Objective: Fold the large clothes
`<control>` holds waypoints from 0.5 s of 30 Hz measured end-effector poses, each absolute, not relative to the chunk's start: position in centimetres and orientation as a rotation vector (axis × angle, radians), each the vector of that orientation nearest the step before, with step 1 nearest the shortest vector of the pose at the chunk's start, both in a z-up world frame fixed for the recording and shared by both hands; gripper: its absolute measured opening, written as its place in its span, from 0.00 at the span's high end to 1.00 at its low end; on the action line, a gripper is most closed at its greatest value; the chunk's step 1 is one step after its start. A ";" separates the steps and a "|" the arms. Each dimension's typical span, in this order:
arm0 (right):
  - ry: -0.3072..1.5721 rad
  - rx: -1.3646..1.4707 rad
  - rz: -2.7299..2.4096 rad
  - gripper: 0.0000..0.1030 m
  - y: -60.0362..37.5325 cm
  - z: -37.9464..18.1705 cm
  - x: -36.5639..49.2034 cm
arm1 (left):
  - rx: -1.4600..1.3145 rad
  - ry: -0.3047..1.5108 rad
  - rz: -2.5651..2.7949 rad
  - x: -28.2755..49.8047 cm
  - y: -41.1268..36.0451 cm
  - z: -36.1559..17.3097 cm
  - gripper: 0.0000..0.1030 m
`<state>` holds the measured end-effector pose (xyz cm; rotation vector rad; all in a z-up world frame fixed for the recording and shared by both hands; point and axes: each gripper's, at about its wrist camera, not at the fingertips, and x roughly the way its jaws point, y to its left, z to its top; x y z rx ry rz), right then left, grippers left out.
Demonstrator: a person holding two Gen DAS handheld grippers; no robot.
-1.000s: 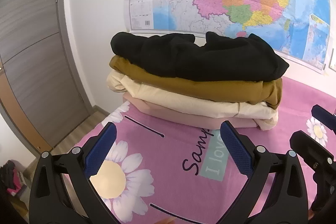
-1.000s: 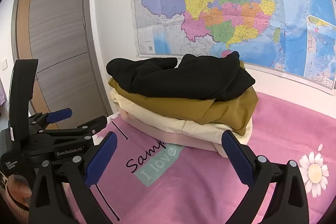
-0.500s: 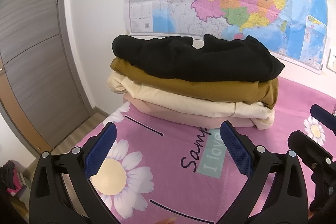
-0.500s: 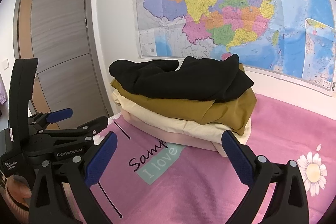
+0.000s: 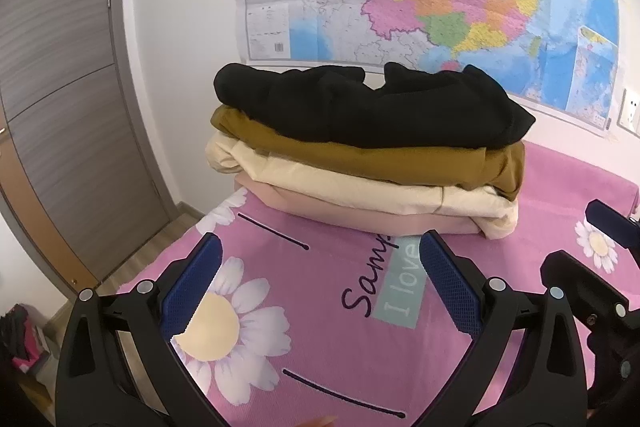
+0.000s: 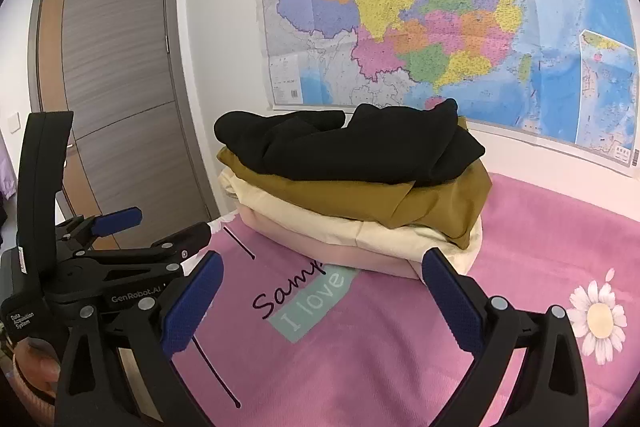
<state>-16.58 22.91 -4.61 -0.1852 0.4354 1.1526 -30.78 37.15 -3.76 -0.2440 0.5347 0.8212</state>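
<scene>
On the pink bedsheet (image 6: 540,247), dark script beginning "Samp" is seen at lower centre of the right wrist view, its end hidden under the stacked clothes; "I love" is printed in white on a teal patch (image 6: 316,301) just below it. On the left gripper (image 6: 156,227), at lower left, "GenRobot.AI" and "Data Acquisition System" are read. The wall map's (image 6: 440,11) lettering is too small to be read.
</scene>
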 end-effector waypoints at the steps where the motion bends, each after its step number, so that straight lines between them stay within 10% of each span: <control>1: 0.434 -0.184 1.153 0.06 22.9 -4.7 -16.7 | -0.244 0.534 0.822 -30.8 37.1 -3.8 0.05; 15: 0.448 -0.171 1.144 0.06 21.7 -5.6 -17.0 | -0.228 0.535 0.816 -31.2 35.9 -4.3 0.05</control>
